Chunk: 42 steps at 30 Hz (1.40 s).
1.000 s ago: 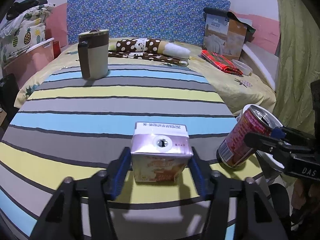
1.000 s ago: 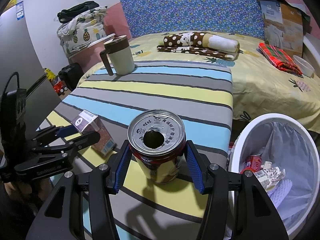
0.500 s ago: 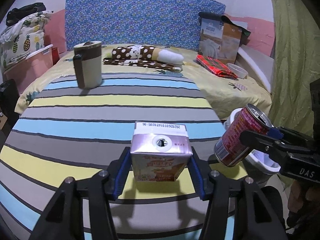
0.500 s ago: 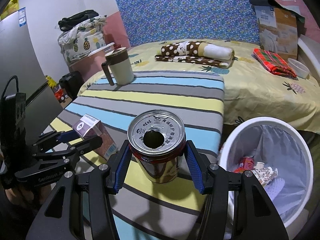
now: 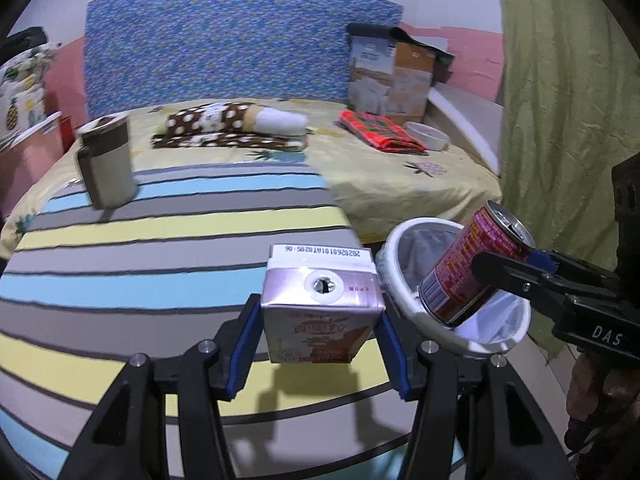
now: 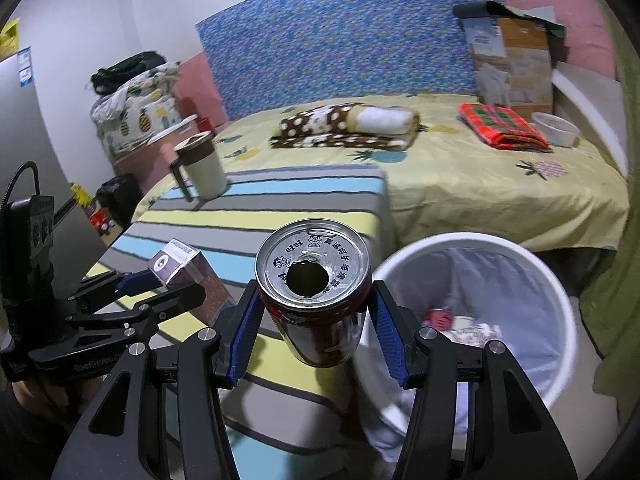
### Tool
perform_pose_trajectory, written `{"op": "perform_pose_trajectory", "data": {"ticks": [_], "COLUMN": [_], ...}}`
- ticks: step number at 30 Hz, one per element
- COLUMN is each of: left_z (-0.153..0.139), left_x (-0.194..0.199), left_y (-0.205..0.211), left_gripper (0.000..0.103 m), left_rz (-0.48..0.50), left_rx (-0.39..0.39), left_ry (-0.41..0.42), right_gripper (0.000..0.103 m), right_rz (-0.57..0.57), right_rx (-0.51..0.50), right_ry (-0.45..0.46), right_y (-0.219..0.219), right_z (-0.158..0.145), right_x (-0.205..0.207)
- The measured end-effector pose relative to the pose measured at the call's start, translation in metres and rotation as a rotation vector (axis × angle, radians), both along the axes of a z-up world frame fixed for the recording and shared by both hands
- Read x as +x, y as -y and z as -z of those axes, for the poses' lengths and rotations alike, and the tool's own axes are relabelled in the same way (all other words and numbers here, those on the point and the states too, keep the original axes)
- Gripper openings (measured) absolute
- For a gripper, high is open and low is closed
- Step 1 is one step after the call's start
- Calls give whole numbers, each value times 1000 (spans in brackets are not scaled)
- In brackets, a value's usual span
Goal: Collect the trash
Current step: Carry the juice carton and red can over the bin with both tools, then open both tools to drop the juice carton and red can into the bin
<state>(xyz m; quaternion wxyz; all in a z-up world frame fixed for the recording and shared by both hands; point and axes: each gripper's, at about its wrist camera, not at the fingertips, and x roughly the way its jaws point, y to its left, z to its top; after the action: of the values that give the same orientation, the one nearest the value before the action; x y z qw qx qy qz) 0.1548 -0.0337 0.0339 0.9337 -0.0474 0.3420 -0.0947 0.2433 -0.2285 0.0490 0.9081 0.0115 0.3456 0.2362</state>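
My left gripper [image 5: 318,336] is shut on a pink drink carton [image 5: 320,312] and holds it above the striped table's right part [image 5: 160,248]. My right gripper [image 6: 314,324] is shut on an opened red can [image 6: 316,296], held above the table's right edge beside the white trash bin [image 6: 536,276]. In the left wrist view the red can [image 5: 468,268] hangs tilted over the bin's rim [image 5: 396,248]. The bin holds a red can and crumpled paper [image 6: 460,324]. The carton also shows in the right wrist view [image 6: 188,272].
A beige mug with a brown lid [image 5: 106,160] stands at the table's far left. Behind is a yellow bed [image 6: 500,188] with a spotted roll [image 6: 348,124], a red cloth [image 6: 500,124], a white bowl [image 6: 556,128] and a cardboard box [image 6: 508,64]. A green curtain [image 5: 560,100] hangs at right.
Both grippers have lifted and moved right with their loads. The can has gone from over the table to the bin's rim, and the carton has neared the table's right edge.
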Motion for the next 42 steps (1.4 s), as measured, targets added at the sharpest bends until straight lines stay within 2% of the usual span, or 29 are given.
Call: {"op": "perform_pose_trajectory", "data": {"ticks": [12,22,30,33,36,42], "left_z": [-7,11,29,33,34,32], "left_x": [27,43,53,55,54,50], "left_y": [80,130,149,153,153,145], "left_gripper": [57,57,58,61,68,69], "left_rz": [170,280,331,339,346,336], "left_rx": [-20,-37,-43,-40,-46,-54], "left_ry": [2,-50,-89,-94,-94,-83], "right_gripper": [55,56,56,56,56,60], "right_rz": [185,259,269,270,274,282], "right_rx": [10,14,3,-3,-3,-6], "right_ry": [-19,-92,-152,-163,-164,-132], "right_y": [66,97,109,111,113,113], "right_z": [8,31,47,50,50,42], "right_x": [1,9,15,16,14,10]}}
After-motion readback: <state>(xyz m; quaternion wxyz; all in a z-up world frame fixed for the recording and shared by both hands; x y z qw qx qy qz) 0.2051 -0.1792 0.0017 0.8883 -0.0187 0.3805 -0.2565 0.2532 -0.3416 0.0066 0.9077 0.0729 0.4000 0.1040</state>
